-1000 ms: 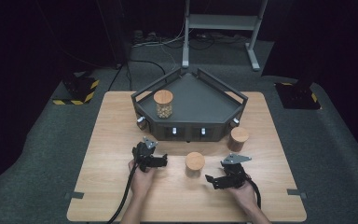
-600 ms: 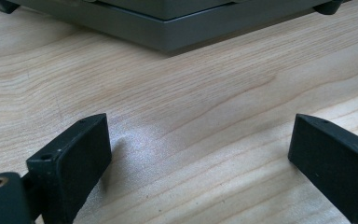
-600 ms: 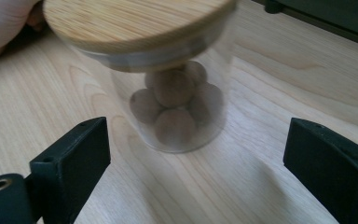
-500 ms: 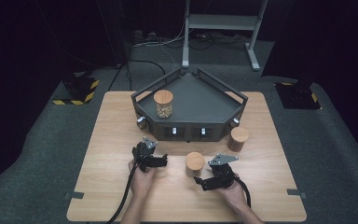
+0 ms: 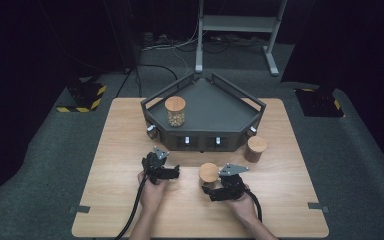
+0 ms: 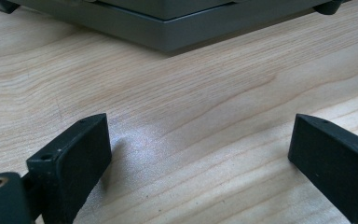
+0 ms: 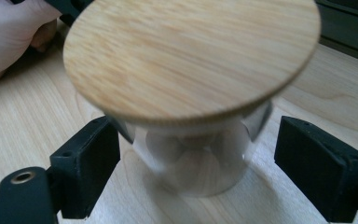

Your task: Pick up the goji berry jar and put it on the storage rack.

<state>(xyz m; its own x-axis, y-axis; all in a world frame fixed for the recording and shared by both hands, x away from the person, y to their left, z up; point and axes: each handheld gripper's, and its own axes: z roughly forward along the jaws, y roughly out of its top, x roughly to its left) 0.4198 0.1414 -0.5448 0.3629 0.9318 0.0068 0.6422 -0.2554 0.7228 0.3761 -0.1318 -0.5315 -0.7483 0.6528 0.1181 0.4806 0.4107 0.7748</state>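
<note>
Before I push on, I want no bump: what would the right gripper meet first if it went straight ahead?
The right gripper, jaws open, would meet the wooden-lidded glass jar standing between them on the table; depth to the glass is hard to judge.

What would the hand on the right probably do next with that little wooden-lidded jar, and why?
Probably close the jaws. The right gripper is open, with the jar standing on the table between its jaws, a gap on each side. The left gripper rests open over bare wood.
</note>
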